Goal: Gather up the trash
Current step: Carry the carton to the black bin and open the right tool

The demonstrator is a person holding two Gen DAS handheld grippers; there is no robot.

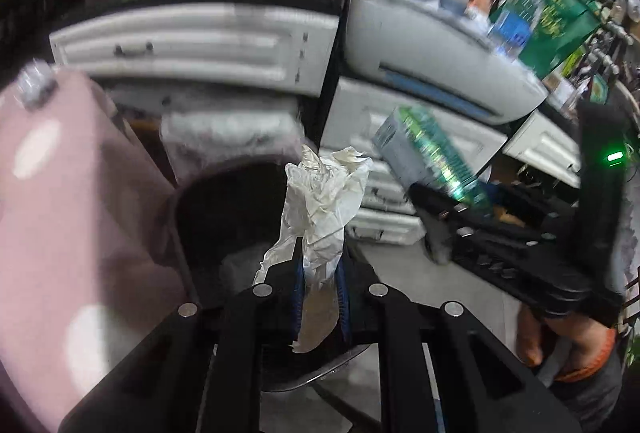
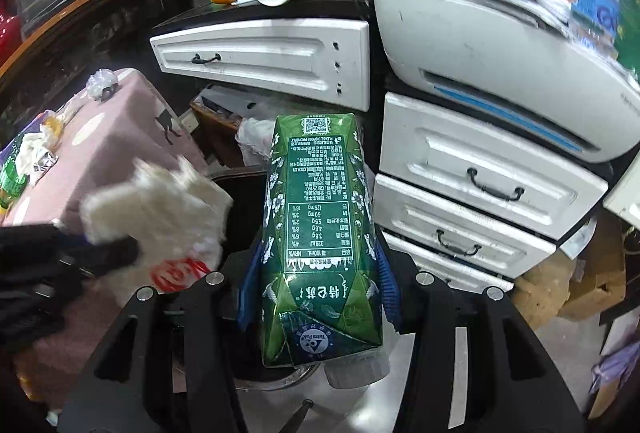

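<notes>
Your left gripper (image 1: pixel 320 285) pinches the crumpled wrapper (image 1: pixel 324 193) right over the bin (image 1: pixel 224 201); your right gripper (image 2: pixel 320 281) clamps the carton (image 2: pixel 320 233) lengthwise, beside it.

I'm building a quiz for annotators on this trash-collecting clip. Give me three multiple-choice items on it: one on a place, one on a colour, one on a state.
1. Where is the trash bin's dark opening?
A. ahead of and below both grippers
B. on the printer
C. inside a drawer

2. What colour is the milk carton?
A. red
B. green
C. yellow

3. How does the left gripper stand?
A. wide open, empty
B. shut on the crumpled plastic wrapper
C. shut on a cup

Answers:
1 A: the opening lies beyond the fingertips in both wrist views.
2 B: green printed sides show between the right gripper's pads.
3 B: blue pads pinch the wrapper's lower end.
</notes>
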